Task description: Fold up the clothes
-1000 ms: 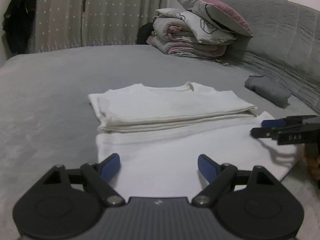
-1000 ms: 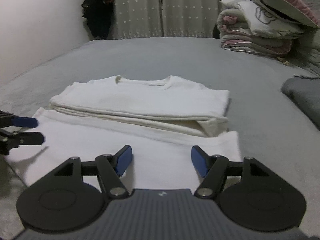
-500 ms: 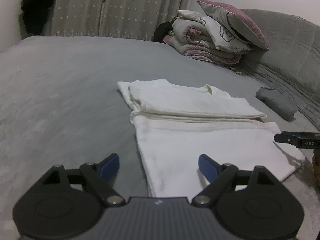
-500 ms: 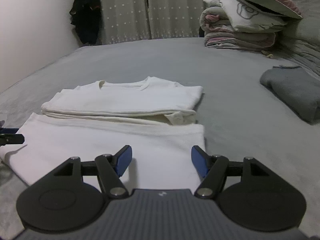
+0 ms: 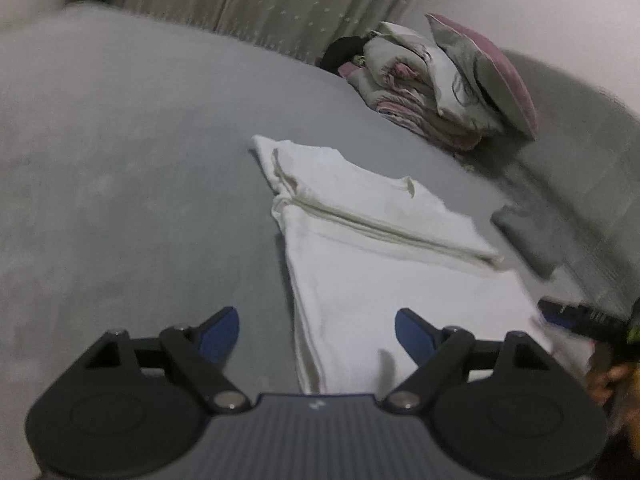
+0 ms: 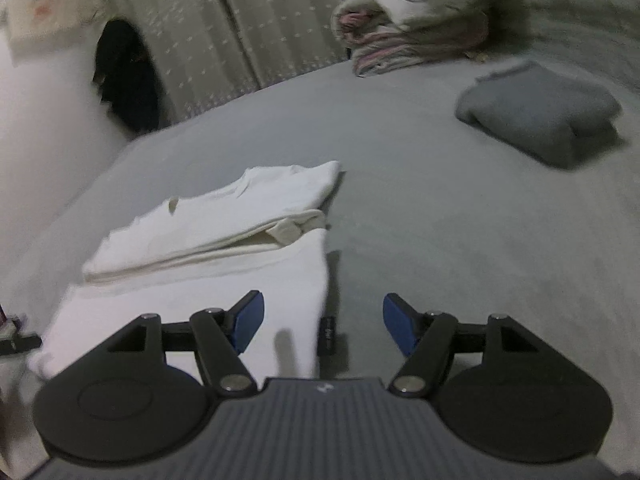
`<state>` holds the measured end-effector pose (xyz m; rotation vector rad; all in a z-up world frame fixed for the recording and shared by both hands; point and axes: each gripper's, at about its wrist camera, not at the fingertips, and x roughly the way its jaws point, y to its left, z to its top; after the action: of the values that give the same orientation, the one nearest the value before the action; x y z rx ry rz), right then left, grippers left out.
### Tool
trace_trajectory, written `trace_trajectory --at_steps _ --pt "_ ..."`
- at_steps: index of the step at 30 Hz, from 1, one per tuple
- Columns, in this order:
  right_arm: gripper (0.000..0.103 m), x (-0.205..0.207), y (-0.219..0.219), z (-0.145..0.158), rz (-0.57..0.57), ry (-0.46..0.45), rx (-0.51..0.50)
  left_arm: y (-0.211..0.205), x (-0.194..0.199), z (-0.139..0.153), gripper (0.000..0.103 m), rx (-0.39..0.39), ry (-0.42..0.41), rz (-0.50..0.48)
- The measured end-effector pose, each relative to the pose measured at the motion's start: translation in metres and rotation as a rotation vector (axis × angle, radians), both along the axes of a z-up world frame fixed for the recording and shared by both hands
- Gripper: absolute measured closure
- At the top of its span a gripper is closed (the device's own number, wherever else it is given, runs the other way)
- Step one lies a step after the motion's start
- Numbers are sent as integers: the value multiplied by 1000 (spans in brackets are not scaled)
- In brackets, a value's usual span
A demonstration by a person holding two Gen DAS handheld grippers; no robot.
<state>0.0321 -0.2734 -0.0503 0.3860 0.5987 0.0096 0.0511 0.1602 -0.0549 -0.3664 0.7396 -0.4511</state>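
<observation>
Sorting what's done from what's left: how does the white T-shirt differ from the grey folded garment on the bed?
The white T-shirt is only partly folded, its top half doubled over a flat lower half; the grey garment is a compact finished bundle. The T-shirt lies directly ahead of both grippers; the grey garment sits apart, nearer the grey headboard. The T-shirt covers more area and lies flatter; the grey garment is smaller and thicker. Both rest on the grey bedspread, untouched.

Black tongs (image 5: 316,332) with blue pads (image 6: 249,322), ribbed grey body.
</observation>
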Motion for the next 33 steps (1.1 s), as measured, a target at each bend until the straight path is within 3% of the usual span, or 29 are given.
trace_trajectory --at_steps 8,12,15,19,33 --pt "34 -19 -30 1 1 97 245 35 -3 -11 36 -224 189 18" --pt "36 -31 -35 1 37 150 328 40 -5 -18 40 -287 249 10" --pt "41 -40 -33 1 66 186 350 37 -8 -22 40 -303 266 -1" --pt "42 -50 -27 2 98 214 380 29 -10 -24 40 -313 282 -18" --pt "41 -48 -33 -2 77 192 481 2 -2 -25 40 -276 261 -12"
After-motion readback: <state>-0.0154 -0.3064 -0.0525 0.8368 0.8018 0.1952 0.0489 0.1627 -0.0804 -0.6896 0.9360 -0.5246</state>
